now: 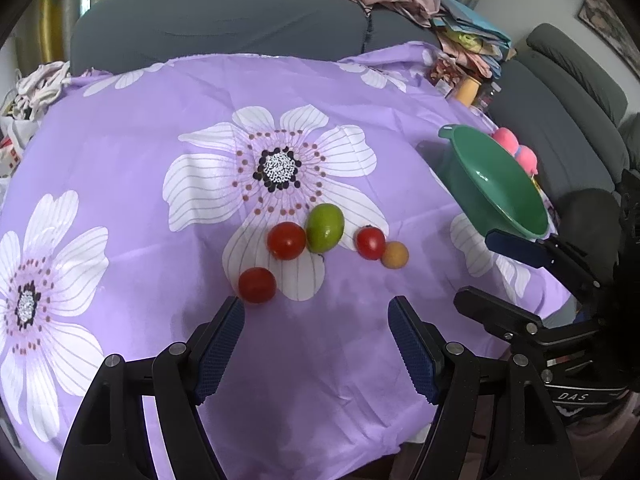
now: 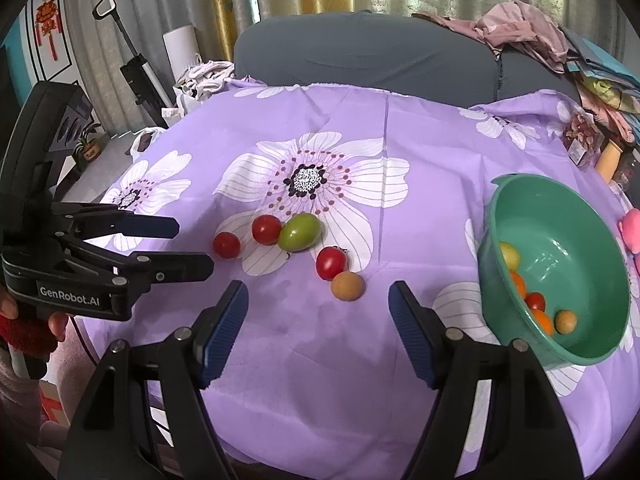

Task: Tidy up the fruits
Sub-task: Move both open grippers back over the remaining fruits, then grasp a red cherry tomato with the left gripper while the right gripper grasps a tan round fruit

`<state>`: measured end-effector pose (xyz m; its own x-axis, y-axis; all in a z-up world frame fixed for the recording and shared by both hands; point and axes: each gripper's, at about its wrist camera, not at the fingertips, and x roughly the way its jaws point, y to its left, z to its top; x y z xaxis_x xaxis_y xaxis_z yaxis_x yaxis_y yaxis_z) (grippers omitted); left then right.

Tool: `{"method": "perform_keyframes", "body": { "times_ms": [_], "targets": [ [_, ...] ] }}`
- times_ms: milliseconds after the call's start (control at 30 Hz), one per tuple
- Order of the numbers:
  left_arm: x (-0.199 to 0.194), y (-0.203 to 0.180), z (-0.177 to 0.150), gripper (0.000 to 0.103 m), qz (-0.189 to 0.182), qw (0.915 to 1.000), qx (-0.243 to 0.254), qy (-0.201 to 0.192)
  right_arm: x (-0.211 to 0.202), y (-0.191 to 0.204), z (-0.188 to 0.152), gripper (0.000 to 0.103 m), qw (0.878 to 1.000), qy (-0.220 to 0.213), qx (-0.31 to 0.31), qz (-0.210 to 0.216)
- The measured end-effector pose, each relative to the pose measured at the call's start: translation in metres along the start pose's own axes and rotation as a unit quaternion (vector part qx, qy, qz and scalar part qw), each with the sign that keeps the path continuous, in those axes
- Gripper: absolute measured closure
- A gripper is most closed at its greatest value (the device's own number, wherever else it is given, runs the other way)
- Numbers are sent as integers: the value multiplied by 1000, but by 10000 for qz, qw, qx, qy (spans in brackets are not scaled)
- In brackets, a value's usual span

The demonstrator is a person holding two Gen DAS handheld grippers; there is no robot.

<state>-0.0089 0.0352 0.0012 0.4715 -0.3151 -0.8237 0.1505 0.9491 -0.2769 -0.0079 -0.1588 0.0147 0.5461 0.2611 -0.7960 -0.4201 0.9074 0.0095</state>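
Note:
On the purple flowered cloth [image 1: 120, 152] lie three red tomatoes [image 1: 286, 241], a green fruit [image 1: 325, 227] and a small tan fruit [image 1: 395, 255]. In the right wrist view they show as tomatoes [image 2: 266, 229], green fruit [image 2: 300, 232] and tan fruit [image 2: 347, 286]. A green bowl [image 2: 600, 272] at the right holds several small fruits [image 2: 540, 312]. My left gripper [image 1: 316, 320] is open and empty, just short of the nearest tomato [image 1: 257, 285]. My right gripper [image 2: 318, 304] is open and empty, just short of the tan fruit.
The green bowl's rim [image 1: 500, 168] is at the right in the left wrist view, with a pink toy [image 1: 516, 148] behind it. A grey sofa [image 2: 360, 52] with piled clothes [image 2: 520, 28] stands behind the table. Jars [image 2: 608, 160] stand at the far right edge.

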Motion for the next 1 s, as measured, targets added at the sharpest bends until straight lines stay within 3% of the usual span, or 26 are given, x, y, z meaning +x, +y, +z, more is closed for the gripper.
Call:
{"method": "perform_keyframes", "body": {
  "times_ms": [433, 633, 833, 1000],
  "targets": [
    [11, 8, 0, 29, -106, 9999, -56, 83, 27, 0, -2, 30, 9994, 319, 6, 116],
    [16, 9, 1, 29, -186, 9998, -14, 113, 39, -4, -5, 30, 9975, 474, 142, 514],
    [24, 11, 4, 29, 48, 9998, 96, 155, 49, -3, -7, 32, 9966, 549, 123, 598],
    [31, 7, 7, 29, 322, 9984, 430, 176, 58, -11, -7, 38, 9972, 643, 125, 363]
  ]
}}
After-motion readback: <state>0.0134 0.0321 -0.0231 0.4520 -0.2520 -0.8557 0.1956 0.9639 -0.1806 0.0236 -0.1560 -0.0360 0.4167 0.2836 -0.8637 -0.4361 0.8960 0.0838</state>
